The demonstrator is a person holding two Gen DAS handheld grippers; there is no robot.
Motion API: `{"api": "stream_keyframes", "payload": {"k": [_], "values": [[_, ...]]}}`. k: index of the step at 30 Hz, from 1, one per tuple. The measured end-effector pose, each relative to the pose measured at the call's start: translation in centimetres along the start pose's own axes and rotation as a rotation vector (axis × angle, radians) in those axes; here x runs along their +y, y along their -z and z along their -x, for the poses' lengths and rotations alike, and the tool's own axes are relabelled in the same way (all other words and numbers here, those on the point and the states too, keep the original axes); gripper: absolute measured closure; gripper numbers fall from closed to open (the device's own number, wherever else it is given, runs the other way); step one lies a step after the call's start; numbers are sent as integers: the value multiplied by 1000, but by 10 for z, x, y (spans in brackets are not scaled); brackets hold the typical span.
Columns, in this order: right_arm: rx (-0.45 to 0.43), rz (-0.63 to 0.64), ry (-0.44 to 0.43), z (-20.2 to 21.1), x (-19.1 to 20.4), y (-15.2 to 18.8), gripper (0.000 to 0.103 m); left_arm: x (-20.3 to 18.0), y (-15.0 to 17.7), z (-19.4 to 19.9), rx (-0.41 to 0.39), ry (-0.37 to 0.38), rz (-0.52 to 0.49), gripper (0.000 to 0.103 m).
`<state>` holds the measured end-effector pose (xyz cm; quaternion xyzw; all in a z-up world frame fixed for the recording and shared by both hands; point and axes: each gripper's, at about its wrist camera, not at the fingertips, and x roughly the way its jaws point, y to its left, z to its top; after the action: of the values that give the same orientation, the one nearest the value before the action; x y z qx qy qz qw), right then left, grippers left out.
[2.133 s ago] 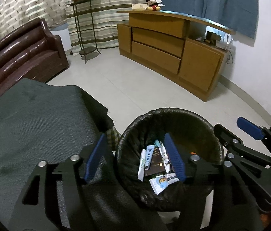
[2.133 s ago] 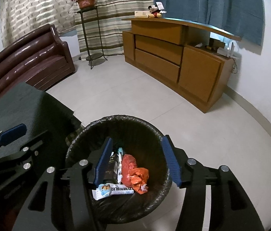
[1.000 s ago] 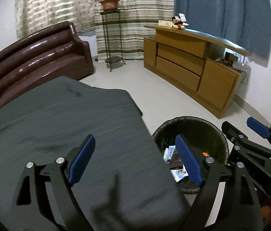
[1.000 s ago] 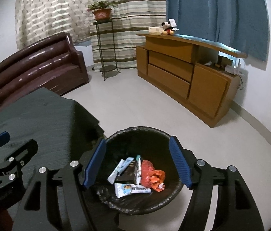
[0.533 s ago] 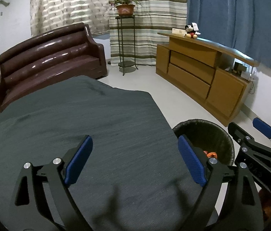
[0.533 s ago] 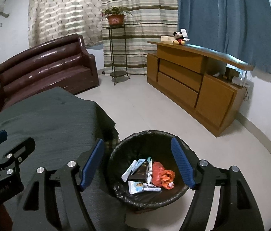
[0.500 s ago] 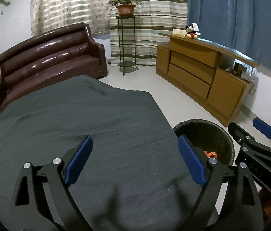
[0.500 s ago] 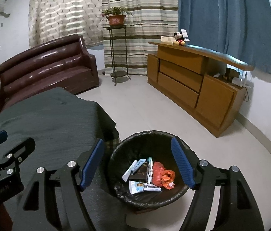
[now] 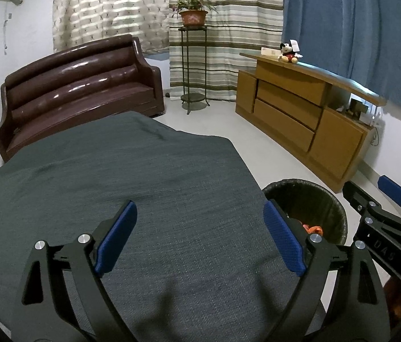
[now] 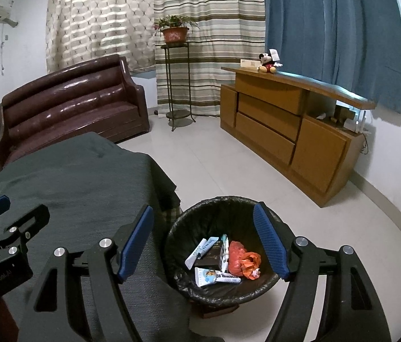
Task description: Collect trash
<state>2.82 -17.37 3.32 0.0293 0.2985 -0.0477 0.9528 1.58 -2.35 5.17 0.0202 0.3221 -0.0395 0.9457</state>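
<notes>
My left claw [image 9: 200,239] hangs released over the dark grey cloth [image 9: 143,171] that covers the table, its blue pads [image 9: 116,236] spread wide with nothing between them. My right claw [image 10: 203,242] is released too, jaws apart and empty, hovering above the near right edge of the cloth with the trash bin [image 10: 183,228] showing between its fingers. The bin stands on the pale floor just beside the table's right edge, lined with a black bag. Inside it lie the collected pieces: a crumpled orange wrapper [image 10: 243,260], a white tube with a blue picture [image 10: 214,276] and dark lettering too small for me to read, a white and blue tube [image 10: 200,249] leaning against a dark flat pack [image 10: 210,255], and a slim white and green tube [image 10: 224,249]. From my left camera only a scrap of the orange wrapper peeks over the bin's rim [image 9: 311,229]. White characters reading roughly "U45" sit on the right claw's black body in the left view, and "CenRobot-AI" or something close is printed on the left claw's body in the right view. Farther off stand a brown leather sofa [image 9: 78,85], a potted plant [image 9: 193,14] on a metal stand, and a wooden cabinet [image 9: 300,114] with a Mickey Mouse toy [image 9: 288,52] on top.
</notes>
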Motion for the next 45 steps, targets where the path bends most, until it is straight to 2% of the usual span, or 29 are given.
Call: {"api": "stream_keyframes", "payload": {"k": [29,45], "values": [[0,-1,1,1,0,0,32,2,1,0,-1,3,0,15],[1,-1,1,1,0,0,32,-9,-4,0,2,15,-13,15]]}}
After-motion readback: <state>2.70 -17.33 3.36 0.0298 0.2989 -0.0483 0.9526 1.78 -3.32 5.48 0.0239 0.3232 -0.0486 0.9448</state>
